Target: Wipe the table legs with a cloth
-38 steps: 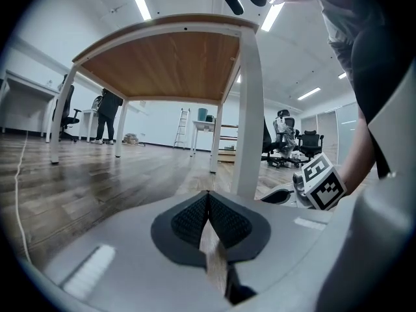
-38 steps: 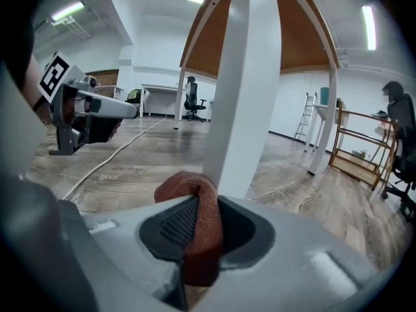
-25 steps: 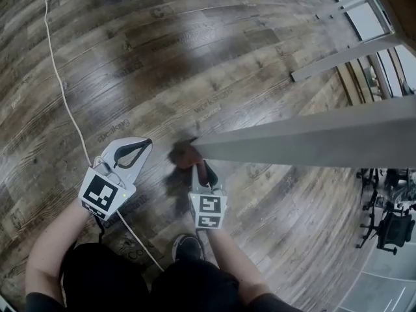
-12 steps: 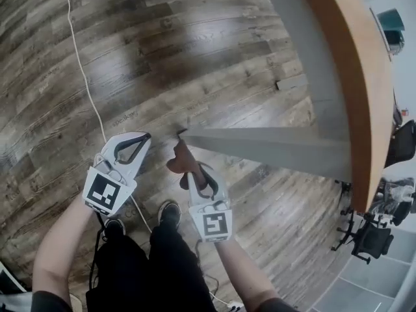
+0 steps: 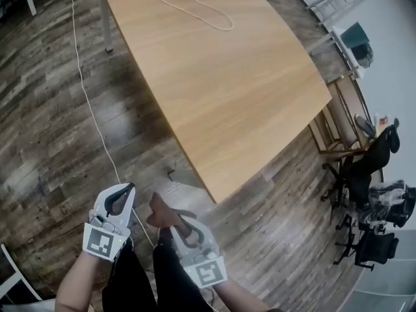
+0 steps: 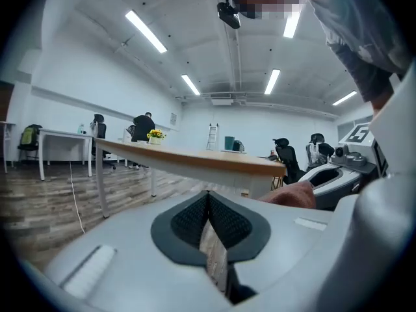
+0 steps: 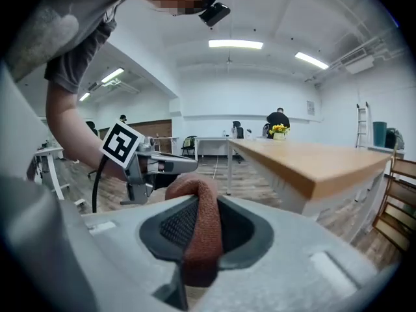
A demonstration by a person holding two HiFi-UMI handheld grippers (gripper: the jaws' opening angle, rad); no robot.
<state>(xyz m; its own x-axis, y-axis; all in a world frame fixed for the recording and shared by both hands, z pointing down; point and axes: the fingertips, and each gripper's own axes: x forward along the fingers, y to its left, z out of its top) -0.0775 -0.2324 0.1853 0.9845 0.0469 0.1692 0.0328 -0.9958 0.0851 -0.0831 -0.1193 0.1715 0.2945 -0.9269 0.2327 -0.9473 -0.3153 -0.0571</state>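
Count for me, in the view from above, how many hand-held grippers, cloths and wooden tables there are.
Grippers: 2, the left gripper and the right gripper
Cloths: 1, a brown cloth pinched in the right gripper
Wooden tables: 1, the table
Total: 4

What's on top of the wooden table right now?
A white cable loops over the wooden table near its far end; the rest shown in the head view is bare. That view cuts off the far edge, so that part is hidden.
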